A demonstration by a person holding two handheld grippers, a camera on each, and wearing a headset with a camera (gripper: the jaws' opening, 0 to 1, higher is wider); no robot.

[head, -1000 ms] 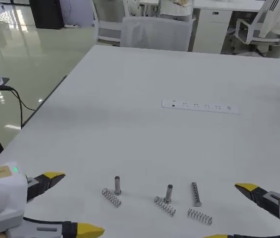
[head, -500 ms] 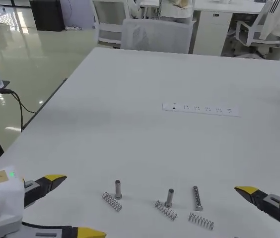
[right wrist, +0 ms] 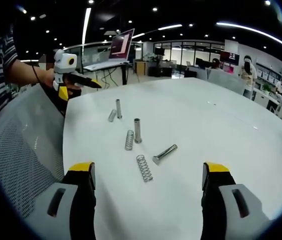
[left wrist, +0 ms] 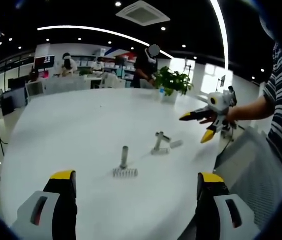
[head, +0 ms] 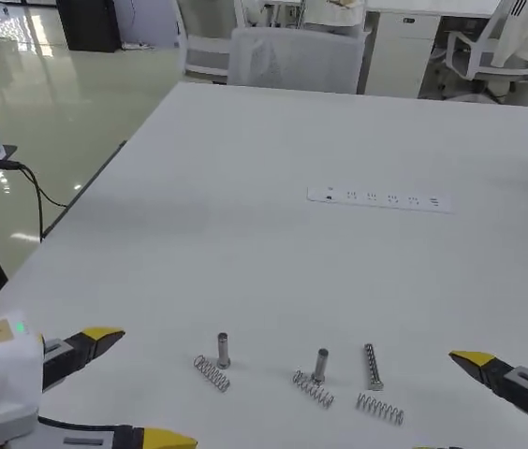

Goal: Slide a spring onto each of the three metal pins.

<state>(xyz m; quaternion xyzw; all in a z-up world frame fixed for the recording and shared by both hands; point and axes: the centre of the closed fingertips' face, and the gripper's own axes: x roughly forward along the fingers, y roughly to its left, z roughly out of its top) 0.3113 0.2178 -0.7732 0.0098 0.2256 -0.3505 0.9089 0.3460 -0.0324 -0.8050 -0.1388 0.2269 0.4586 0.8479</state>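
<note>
Three metal pins stand or lie near the table's front edge. The left pin (head: 223, 349) and middle pin (head: 321, 364) are upright; the right pin (head: 372, 366) lies flat. A loose spring lies beside each: left spring (head: 211, 371), middle spring (head: 313, 388), right spring (head: 379, 409). My left gripper (head: 138, 385) is open, left of the parts and apart from them; its own view faces the left pin (left wrist: 124, 156) and its spring (left wrist: 125, 172). To their right my right gripper (head: 451, 398) is open, its view looking at the lying pin (right wrist: 164, 154) and nearest spring (right wrist: 143, 167).
A white power strip (head: 379, 198) lies flat further back on the white table (head: 245, 215). The table's left edge (head: 86, 192) drops to the floor, where a cable hangs. Office chairs (head: 292, 61) stand behind the far edge.
Only the head camera has shifted a little. Both grippers stay open at the sides, and the pins and springs have kept their places.
</note>
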